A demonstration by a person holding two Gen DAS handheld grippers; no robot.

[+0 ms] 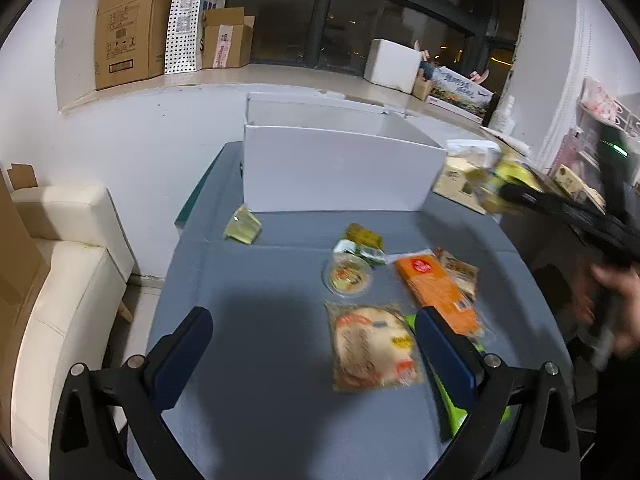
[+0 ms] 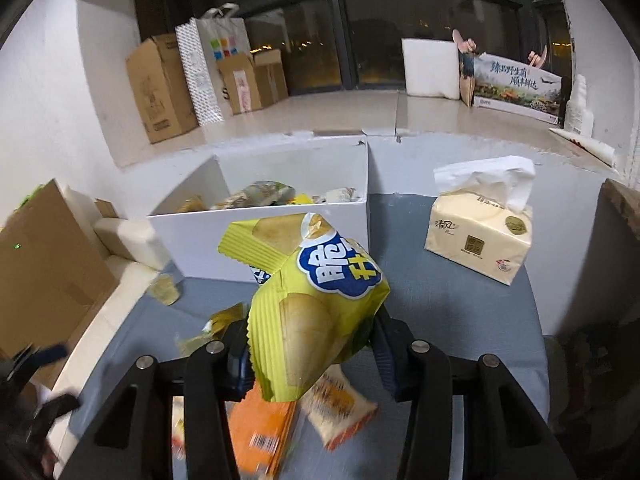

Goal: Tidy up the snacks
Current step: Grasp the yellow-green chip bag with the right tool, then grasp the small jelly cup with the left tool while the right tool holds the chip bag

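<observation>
Just in front of the box (image 2: 280, 236), above the worktop (image 2: 440, 320), the right tongs (image 2: 312, 356) clench the lower end of the chip bag (image 2: 316, 304), judged light, crushable and slick, while the left tongs (image 1: 312, 348) hang released.

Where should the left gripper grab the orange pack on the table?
Grip the orange pack across its narrow width near mid-length, coming straight down. It lies flat and long, and its near end is tucked behind the open left gripper, so the long edges are the free ones.
</observation>
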